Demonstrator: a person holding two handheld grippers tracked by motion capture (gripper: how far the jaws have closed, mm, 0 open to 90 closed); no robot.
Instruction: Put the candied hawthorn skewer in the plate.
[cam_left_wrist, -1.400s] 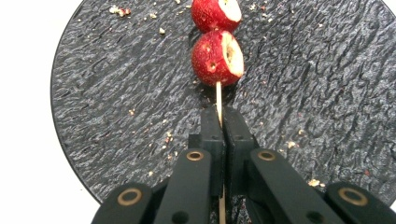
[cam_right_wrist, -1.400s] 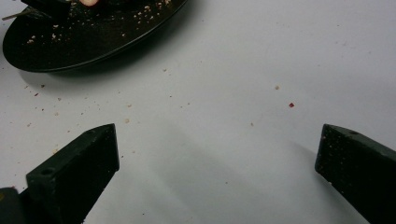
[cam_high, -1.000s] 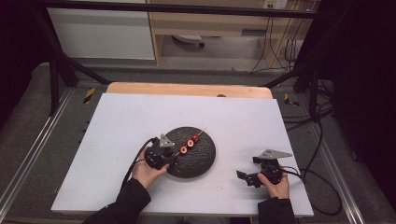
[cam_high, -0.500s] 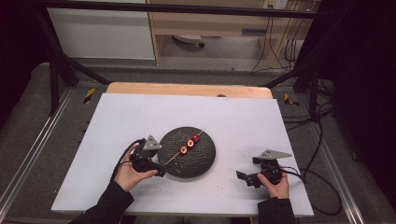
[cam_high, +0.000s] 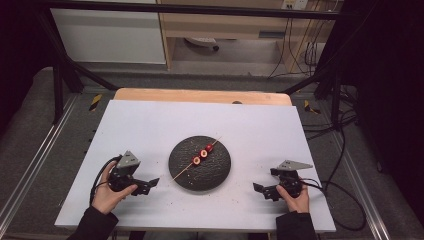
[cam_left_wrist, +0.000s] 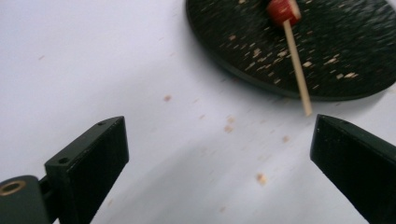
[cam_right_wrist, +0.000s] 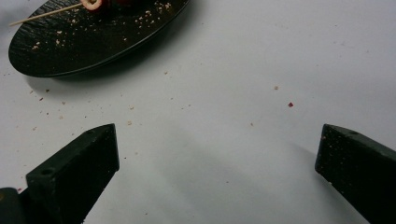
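Tabletop (cam_high: 150, 125), white, carries everything; fine crumbs lie scattered near its middle. Black round plate (cam_high: 199, 162) sits at centre, between the 2 hands, probably placed there so either side can reach it.

Skewer (cam_high: 197, 160) lies diagonally across the plate, its bare blunt end overhanging the rim toward the left side, a handle-like stub that suits a pinch from there. 2 red fruit slices (cam_high: 204, 153) are threaded near its middle and rest on the plate.

Left tool (cam_high: 148, 183): jaws have just been opening and now stand released, nothing between them; it sits just left of the plate, with the skewer end near its right jaw in the left gripper view. Judgement: skewer set down, left hand backing off.

Right tool (cam_high: 261, 191): jaws spread wide, empty, parked right of the plate, well apart from the skewer.
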